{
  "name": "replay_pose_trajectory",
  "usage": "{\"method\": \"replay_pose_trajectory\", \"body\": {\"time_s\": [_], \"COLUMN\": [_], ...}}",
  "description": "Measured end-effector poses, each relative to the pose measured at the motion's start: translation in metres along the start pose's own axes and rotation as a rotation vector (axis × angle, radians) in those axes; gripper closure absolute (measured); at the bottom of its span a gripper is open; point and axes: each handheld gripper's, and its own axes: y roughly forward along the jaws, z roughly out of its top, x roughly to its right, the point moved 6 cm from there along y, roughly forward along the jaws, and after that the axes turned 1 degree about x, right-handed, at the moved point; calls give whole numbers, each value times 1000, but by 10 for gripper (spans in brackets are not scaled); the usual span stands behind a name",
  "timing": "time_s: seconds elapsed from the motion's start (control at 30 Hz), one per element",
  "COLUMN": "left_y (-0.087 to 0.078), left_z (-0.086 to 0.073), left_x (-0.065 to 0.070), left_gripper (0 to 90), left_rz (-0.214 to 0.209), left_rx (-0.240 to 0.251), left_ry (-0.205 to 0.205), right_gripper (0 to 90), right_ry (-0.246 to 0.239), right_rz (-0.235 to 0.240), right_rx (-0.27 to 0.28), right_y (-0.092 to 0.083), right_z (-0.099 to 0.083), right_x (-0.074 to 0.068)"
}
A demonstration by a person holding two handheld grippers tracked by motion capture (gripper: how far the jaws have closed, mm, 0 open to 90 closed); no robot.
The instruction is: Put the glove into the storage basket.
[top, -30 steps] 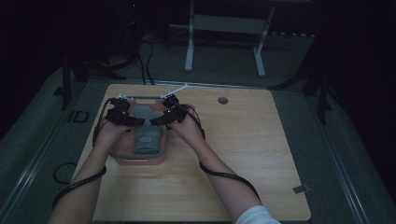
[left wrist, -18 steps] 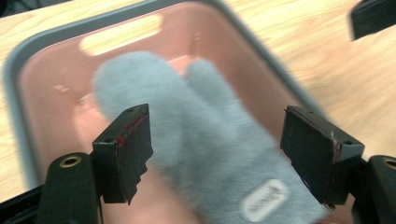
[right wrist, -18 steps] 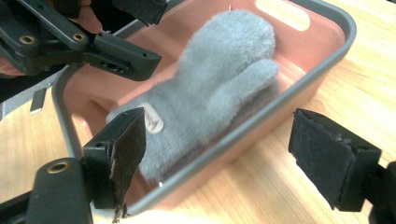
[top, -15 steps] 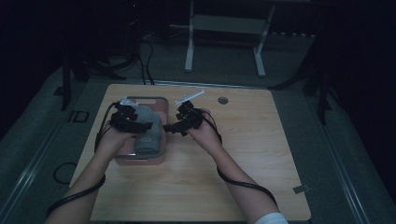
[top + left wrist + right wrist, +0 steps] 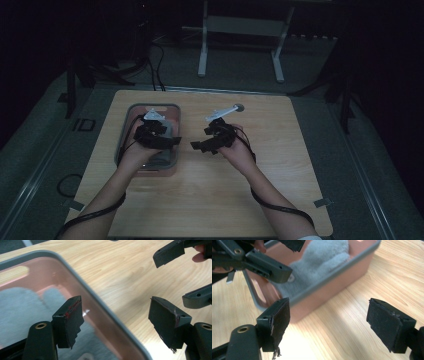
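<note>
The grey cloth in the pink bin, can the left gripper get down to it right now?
Probably yes: the left gripper hangs open over the bin, which has no lid, with the grey cloth uncovered.

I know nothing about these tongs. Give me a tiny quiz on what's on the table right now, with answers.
1. True or false: both tongs are open with nothing between their jaws.
2. What lies inside the pink bin? A) a spoon B) a grey cloth C) a bottle
3. Fill in: the right tongs are over the bare wooden ____.

Key:
1. True: the left tongs and the right tongs both gape empty.
2. B: the grey cloth lies in the bin.
3. table.
</note>
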Motion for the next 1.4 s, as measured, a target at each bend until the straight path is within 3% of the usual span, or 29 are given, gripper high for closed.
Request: {"method": "replay_pose_trajectory", "body": {"time_s": [0.07,0.27,0.57,0.7,0.97,1.13,1.4], "left_y": [3,12,25,38,58,68,77], "left_z": [0,-4,-13,-21,-38,-51,-71], "left_x": [6,29,67,84,117,134,153], "left_gripper": [280,279,266,203,87,87,86], "left_rz": [6,-31,-99,-133,-197,-226,-268], "left_rx": [8,3,-1,-16,5,26,0], "left_ry": [20,54,137,170,216,255,287], "right_gripper": [186,181,181,181,181,181,178], "right_ry": [1,6,-27,-19,-24,-18,-5], "right_rz": [-7,-11,-63,-65,-80,-107,-128], "right_rx": [3,12,15,24,32,79,77], "right_y": [-7,-27,-56,-65,-80,-92,-101], "right_z": [-8,-36,-89,-107,-139,-156,-188], "right_x": [2,8,27,33,37,41,43]}}
